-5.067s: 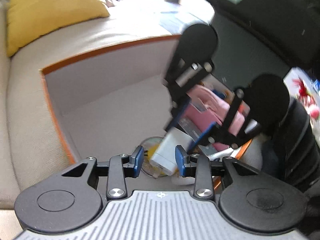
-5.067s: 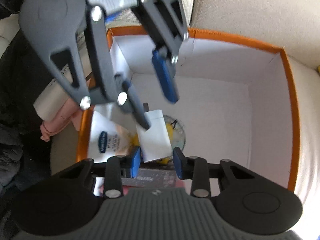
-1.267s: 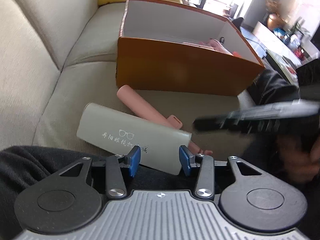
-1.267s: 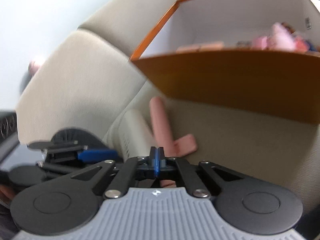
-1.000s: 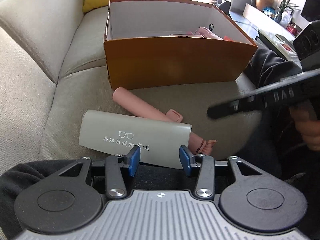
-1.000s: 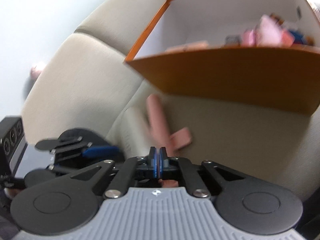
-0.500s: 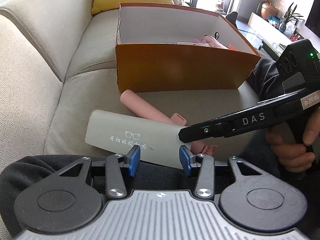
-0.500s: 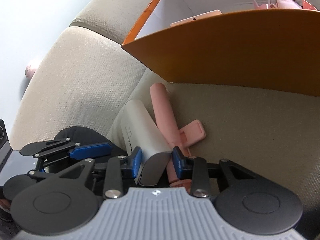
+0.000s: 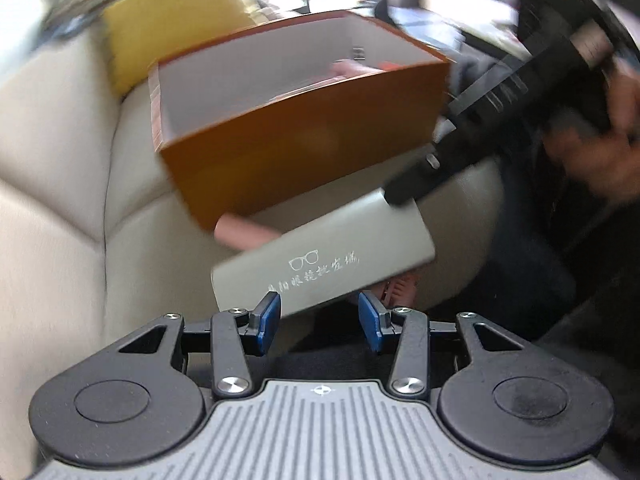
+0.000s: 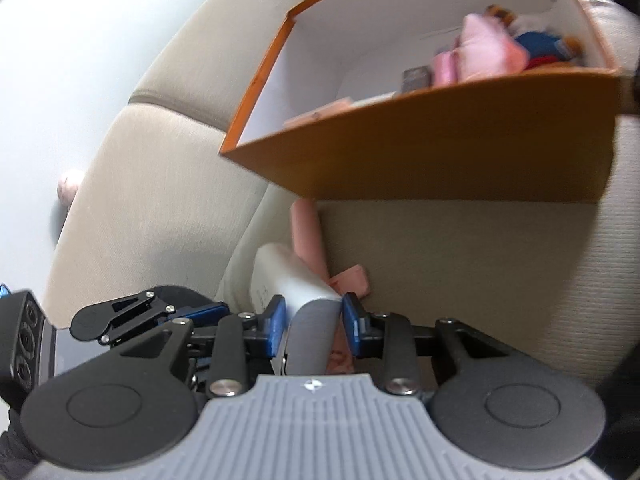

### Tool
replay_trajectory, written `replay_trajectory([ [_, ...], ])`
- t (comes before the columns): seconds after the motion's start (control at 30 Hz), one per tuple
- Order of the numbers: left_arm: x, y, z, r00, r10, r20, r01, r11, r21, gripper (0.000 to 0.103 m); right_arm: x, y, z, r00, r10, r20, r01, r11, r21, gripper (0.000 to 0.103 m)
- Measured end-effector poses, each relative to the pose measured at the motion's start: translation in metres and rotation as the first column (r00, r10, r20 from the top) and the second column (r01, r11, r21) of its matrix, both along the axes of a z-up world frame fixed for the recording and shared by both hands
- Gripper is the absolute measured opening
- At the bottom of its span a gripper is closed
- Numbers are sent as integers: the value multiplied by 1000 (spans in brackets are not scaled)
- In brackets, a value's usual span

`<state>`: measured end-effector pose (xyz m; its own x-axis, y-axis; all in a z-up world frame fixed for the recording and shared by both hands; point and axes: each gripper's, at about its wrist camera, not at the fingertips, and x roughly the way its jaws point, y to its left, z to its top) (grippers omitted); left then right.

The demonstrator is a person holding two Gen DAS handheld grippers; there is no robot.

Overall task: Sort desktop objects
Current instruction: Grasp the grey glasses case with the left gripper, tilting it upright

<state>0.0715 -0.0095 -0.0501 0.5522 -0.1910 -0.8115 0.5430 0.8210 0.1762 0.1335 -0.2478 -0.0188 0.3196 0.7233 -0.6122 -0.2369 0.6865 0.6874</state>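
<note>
My right gripper [image 10: 314, 318] is shut on one end of a grey glasses case [image 10: 294, 280] and holds it tilted above the sofa seat. In the left wrist view the case [image 9: 324, 252] hangs from the right gripper's black fingers [image 9: 404, 192], printed side up. My left gripper [image 9: 318, 320] is open and empty, just below the case's near edge. A pink tube-shaped object [image 9: 244, 234] lies on the seat under the case, also in the right wrist view [image 10: 306, 232]. The orange box [image 9: 304, 140] stands behind, open, with pink and blue items [image 10: 492, 50] inside.
The beige sofa [image 9: 60, 200] carries everything. A yellow cushion [image 9: 172, 20] lies behind the box. A dark garment [image 9: 532, 280] sits at the seat's right edge. The operator's hand [image 9: 592, 148] holds the right gripper.
The right gripper closed on the glasses case's end and lifted it off the seat, tilting it. The left gripper stayed open below it while the view swung and blurred.
</note>
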Motion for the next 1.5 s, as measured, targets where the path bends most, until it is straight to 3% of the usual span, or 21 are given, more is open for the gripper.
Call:
replay_trajectory([
  [0.03, -1, -6, 0, 999, -43, 23, 42, 998, 37, 53, 1, -3, 0, 1000, -8, -2, 8, 1000, -8, 29],
  [0.07, -2, -13, -2, 995, -95, 43, 92, 992, 85, 55, 2, -5, -1, 1000, -18, -5, 18, 1000, -22, 5],
  [0.1, -3, -19, -4, 988, -142, 53, 133, 982, 135, 56, 3, -8, -2, 1000, -30, -8, 29, 999, -41, 1],
  [0.2, -2, -36, -14, 960, -267, 79, 233, 926, 297, 56, 9, -12, -10, 998, -45, -37, 44, 998, -49, 1],
  [0.3, -2, -48, -24, 930, -364, 52, 314, 860, 403, 56, 10, -15, -10, 998, -42, -39, 40, 998, -51, 5],
  [0.47, 5, -54, -25, 914, -405, 23, 357, 831, 427, 58, 7, -20, -11, 998, -39, -40, 38, 999, -31, 6],
  [0.63, 7, -54, -27, 915, -404, 6, 363, 829, 425, 58, 2, -35, -18, 993, -74, -93, 74, 997, 1, 29],
  [0.77, 5, -53, -31, 916, -402, 6, 359, 826, 434, 58, 1, -38, -31, 984, -94, -150, 94, 996, -4, 38],
  [0.97, -4, -49, -33, 916, -401, 9, 360, 832, 423, 58, 8, -45, -53, 953, -137, -270, 175, 977, 123, 40],
  [1.13, -12, -44, -36, 919, -394, 13, 352, 836, 422, 57, 5, -44, -46, 962, -105, -254, 161, 964, 212, 46],
  [1.27, -22, -40, -37, 907, -421, 10, 375, 819, 435, 57, 5, -44, -41, 966, -121, -228, 167, 967, 194, 51],
  [1.37, -25, -35, -33, 903, -430, 9, 387, 821, 419, 57, 10, -44, -44, 958, -145, -246, 192, 965, 177, 52],
  [1.5, -29, -27, -27, 907, -421, 10, 381, 831, 405, 57, 11, -39, -46, 957, -145, -252, 188, 970, 154, 42],
])
